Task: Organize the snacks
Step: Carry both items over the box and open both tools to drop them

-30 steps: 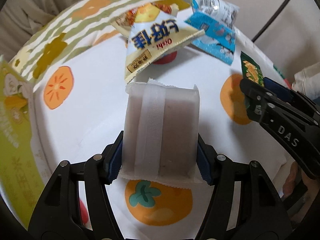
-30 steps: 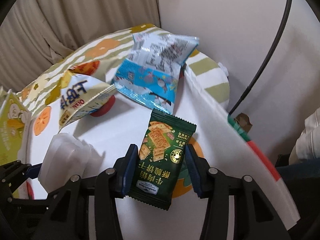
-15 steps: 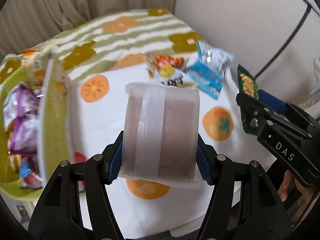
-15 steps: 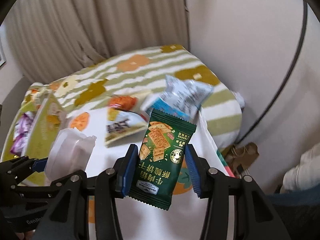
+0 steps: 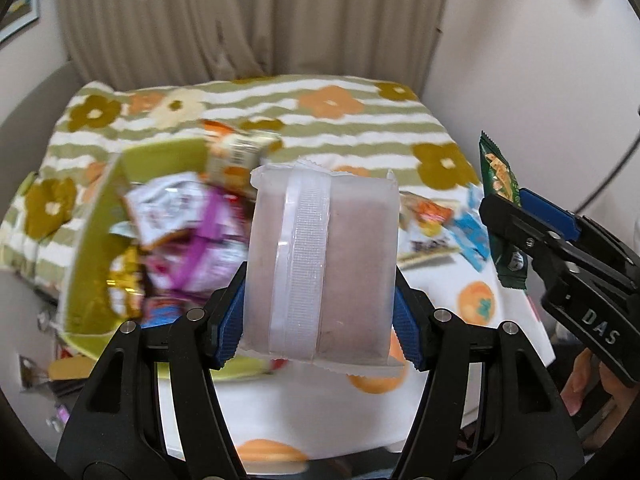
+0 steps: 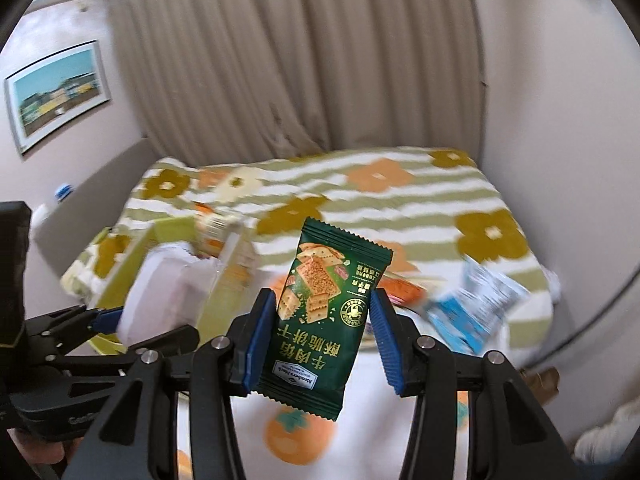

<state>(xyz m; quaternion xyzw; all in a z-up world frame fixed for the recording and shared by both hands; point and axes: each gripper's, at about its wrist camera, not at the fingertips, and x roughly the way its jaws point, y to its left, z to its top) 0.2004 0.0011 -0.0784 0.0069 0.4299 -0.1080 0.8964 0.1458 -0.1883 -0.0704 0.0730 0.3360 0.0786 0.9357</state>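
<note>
Now I have a frosted white snack pack (image 5: 322,268) clamped between the blue pads of my left tool (image 5: 320,308), and the dark green cracker packet (image 6: 324,316) pinched upright in my right tool (image 6: 322,334), whose pads press close on its sides. Both packs hang in the air above the surface (image 5: 516,320) with its white, orange-fruit cloth. A second ago they sat low over that cloth; since then both tools have risen and swung, and the green box (image 5: 92,280) of mixed snacks, only an edge before, now fills the left of the left view. Behind the white pack, a blue packet (image 5: 474,236) and an orange-and-white packet (image 5: 428,228) lie loose on the cloth. A striped flower blanket (image 6: 400,196) and a curtain (image 6: 300,60) lie beyond. The held packs hide part of the box.
</note>
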